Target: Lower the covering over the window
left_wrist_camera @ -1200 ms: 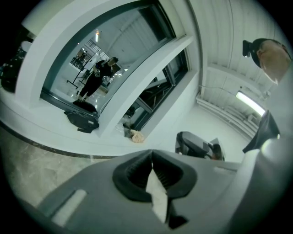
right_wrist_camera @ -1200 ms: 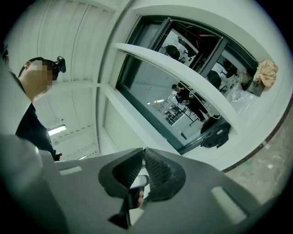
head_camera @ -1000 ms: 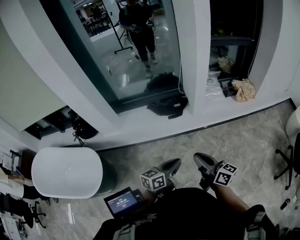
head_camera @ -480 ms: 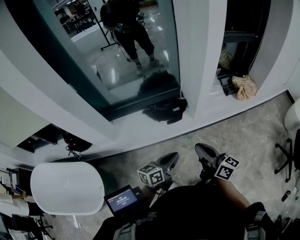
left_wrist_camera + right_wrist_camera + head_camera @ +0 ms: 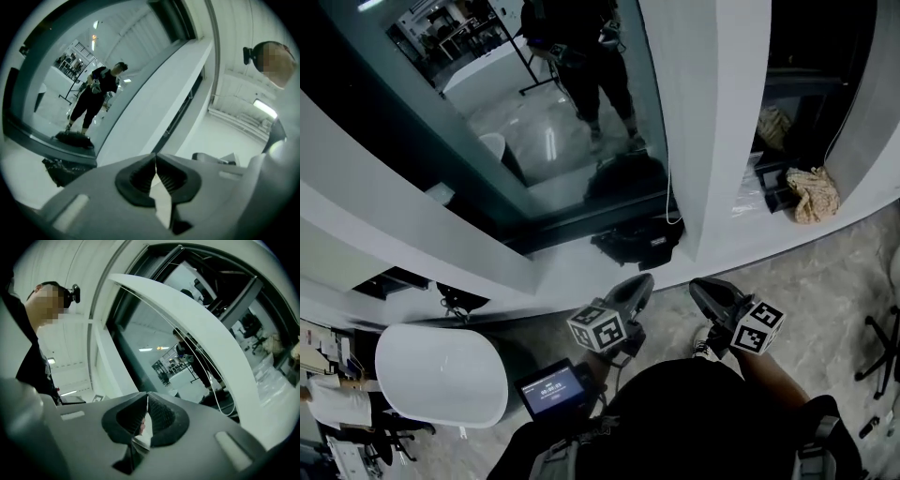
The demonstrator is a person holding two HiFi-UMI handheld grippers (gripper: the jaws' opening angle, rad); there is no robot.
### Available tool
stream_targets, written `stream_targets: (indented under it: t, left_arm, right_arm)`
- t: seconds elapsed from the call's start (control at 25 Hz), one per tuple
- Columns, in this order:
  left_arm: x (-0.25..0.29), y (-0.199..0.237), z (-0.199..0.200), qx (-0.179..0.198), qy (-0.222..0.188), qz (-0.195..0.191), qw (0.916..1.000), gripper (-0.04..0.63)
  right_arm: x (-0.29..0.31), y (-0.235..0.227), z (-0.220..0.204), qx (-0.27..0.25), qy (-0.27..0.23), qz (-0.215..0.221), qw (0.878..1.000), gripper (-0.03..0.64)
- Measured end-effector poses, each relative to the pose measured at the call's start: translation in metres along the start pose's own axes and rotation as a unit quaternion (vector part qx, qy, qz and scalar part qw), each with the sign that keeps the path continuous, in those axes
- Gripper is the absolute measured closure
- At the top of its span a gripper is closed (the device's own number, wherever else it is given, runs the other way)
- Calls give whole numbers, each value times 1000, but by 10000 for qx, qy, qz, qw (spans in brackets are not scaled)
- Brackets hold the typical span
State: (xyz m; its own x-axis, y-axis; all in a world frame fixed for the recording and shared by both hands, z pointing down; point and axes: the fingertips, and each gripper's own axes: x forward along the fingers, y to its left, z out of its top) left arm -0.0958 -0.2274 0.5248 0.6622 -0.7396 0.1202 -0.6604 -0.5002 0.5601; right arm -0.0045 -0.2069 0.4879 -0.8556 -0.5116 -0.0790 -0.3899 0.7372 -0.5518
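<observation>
A big window pane (image 5: 534, 122) fills the upper left of the head view and mirrors a standing person. No covering shows over the glass. A thin white cord (image 5: 668, 187) hangs along the edge of the white pillar (image 5: 712, 122); the cord (image 5: 206, 366) also shows in the right gripper view. My left gripper (image 5: 642, 281) (image 5: 155, 154) is shut and empty, pointing at the sill. My right gripper (image 5: 698, 286) (image 5: 147, 393) has just been closing; its tips meet with nothing between them. Both are short of the cord.
A black bag (image 5: 637, 239) lies on the sill (image 5: 581, 281) below the glass. A beige cloth (image 5: 816, 192) sits in the alcove at right. A white oval table (image 5: 441, 375) stands at lower left and a chair base (image 5: 881, 347) at far right.
The window, pillar and black bag have come closer and lower in the head view. Both grippers have advanced toward the sill, side by side.
</observation>
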Motion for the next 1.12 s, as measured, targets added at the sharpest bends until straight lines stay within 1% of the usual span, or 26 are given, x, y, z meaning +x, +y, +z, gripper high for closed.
stream_targets:
  t: [0.08, 0.2, 0.28, 0.4, 0.52, 0.64, 0.72, 0.84, 0.88, 0.96, 1.0, 1.04, 1.12]
  left_arm:
    - [28, 6, 36, 269, -263, 101, 9992, 591]
    - [67, 10, 82, 621, -748, 298, 9948, 589]
    - [88, 8, 108, 841, -997, 368, 9908, 589]
    - [117, 7, 151, 1283, -1237, 420, 9831, 562]
    - [146, 11, 200, 1635, -1560, 470, 9730, 513]
    - [165, 16, 245, 1798, -1875, 458, 9646, 477]
    - [179, 18, 269, 1896, -1940, 360, 9618, 451]
    - [204, 15, 297, 2141, -1970, 158, 9566, 408]
    - [211, 14, 305, 2205, -2003, 100, 9546, 405]
    - [221, 12, 317, 2252, -2085, -66, 9517, 420]
    - [223, 12, 321, 2260, -2126, -173, 9505, 489]
    - [225, 11, 325, 2268, -2163, -298, 9491, 584]
    - [231, 12, 333, 2274, -2199, -522, 9472, 588]
  right_arm:
    - [10, -12, 15, -273, 131, 261, 9992, 604]
    - [11, -30, 31, -486, 291, 544, 9969, 609]
    - [8, -42, 41, -487, 305, 593, 9966, 612]
    - [7, -55, 54, -420, 204, 591, 9972, 614]
    - [8, -72, 60, -427, 201, 500, 9976, 614]
    - [13, -82, 68, -456, 98, 331, 9984, 614]
    - [17, -86, 76, -520, -40, 170, 9985, 615]
    - [23, -95, 86, -565, -253, -119, 9980, 614]
    - [25, -98, 88, -565, -303, -207, 9977, 615]
    - [27, -103, 88, -588, -364, -355, 9970, 614]
    - [28, -106, 88, -610, -396, -428, 9964, 615]
    - [29, -109, 89, -629, -447, -506, 9957, 614]
    - [34, -117, 94, -629, -571, -662, 9942, 615]
